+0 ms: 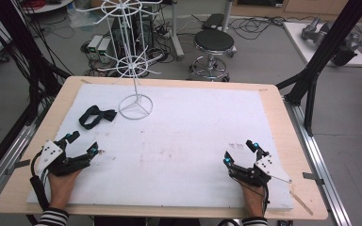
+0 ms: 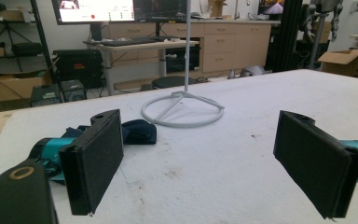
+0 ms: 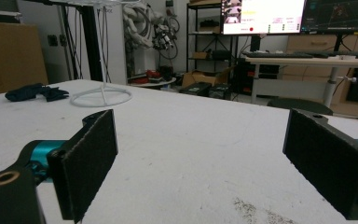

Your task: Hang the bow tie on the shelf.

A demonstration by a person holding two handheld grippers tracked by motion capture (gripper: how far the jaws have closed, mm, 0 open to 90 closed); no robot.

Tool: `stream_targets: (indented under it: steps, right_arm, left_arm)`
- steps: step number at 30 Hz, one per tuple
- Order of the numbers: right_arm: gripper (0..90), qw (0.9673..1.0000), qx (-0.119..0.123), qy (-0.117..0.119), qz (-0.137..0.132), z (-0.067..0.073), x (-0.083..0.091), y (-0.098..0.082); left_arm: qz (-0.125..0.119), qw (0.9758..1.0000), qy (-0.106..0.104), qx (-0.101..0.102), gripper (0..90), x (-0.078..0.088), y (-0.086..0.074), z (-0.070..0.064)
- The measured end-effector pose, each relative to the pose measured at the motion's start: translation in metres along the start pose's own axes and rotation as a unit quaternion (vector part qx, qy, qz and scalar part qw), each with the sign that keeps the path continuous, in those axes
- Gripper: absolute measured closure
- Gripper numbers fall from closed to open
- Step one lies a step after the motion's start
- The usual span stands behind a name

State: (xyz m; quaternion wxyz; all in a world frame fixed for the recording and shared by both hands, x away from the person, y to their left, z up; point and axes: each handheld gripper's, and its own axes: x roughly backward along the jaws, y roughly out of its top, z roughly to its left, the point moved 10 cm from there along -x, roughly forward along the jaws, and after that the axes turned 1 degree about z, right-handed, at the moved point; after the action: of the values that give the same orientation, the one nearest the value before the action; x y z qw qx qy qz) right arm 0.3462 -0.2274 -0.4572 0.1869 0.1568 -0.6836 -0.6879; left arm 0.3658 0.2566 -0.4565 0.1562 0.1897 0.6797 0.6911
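Note:
A dark cloth band lies crumpled on the white mat, just left of the round base of a white wire rack. The left gripper view has the band past the left jaw and the rack base straight ahead. In the right gripper view the band and rack base sit far off at the left. My left gripper rests near the mat's front left, open and empty. At the front right my right gripper also stands open with nothing between its jaws.
The wire rack's pole rises to spoked rings above the table's far edge. The wooden table borders the mat on all sides. A black stool and cables stand on the floor beyond. Black frame posts flank the table.

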Motion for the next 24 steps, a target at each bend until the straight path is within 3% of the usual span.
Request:
stream_targets:
  steps: [10,17,24]
  right_arm:
    - [9.1,1.0000,-0.001,0.000,-0.001,-0.0002,-0.0001,0.0003]
    - [9.1,1.0000,0.000,0.000,0.000,-0.0003,-0.0002,0.0001]
    - [9.0,1.0000,0.002,0.000,-0.002,0.0003,0.0002,0.0004]
  left_arm:
    - [0.016,0.9999,-0.001,-0.003,16.9,-0.0030,-0.0020,-0.0005]
    - [0.016,0.9998,-0.002,0.007,16.4,-0.0034,-0.0017,0.0006]
    - [0.038,0.9993,-0.002,0.001,16.4,-0.0067,0.0044,0.0078]
